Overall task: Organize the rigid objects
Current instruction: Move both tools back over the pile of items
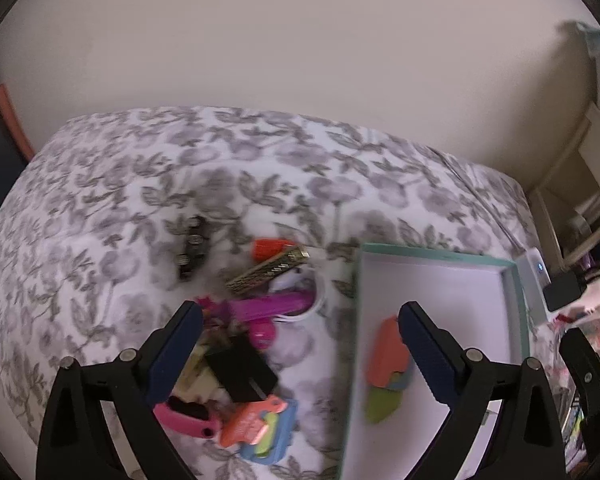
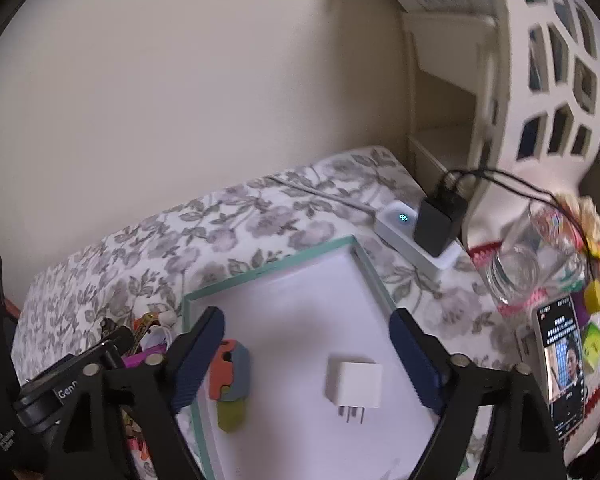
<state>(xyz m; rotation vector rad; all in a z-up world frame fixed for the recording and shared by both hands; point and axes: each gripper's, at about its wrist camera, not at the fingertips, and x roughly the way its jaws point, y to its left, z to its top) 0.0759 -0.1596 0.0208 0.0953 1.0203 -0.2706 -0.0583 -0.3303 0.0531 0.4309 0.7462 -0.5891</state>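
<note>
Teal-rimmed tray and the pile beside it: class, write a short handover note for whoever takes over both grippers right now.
Left gripper: jaws open, empty, above the pile.
Right gripper: jaws open, empty, above the tray.
Done: orange-and-green toy and white charger lie in the tray.
Left: black adapter, purple stick, gold bar, pink strap and other pieces on the floral cover.

This is a home, most likely a bedroom. A bed under a grey floral sheet fills the middle of both views, against a plain cream wall. At the right of the right wrist view stand a cream shelf unit, a lattice basket, a drinking glass, a phone showing video and a plugged-in power strip.
</note>
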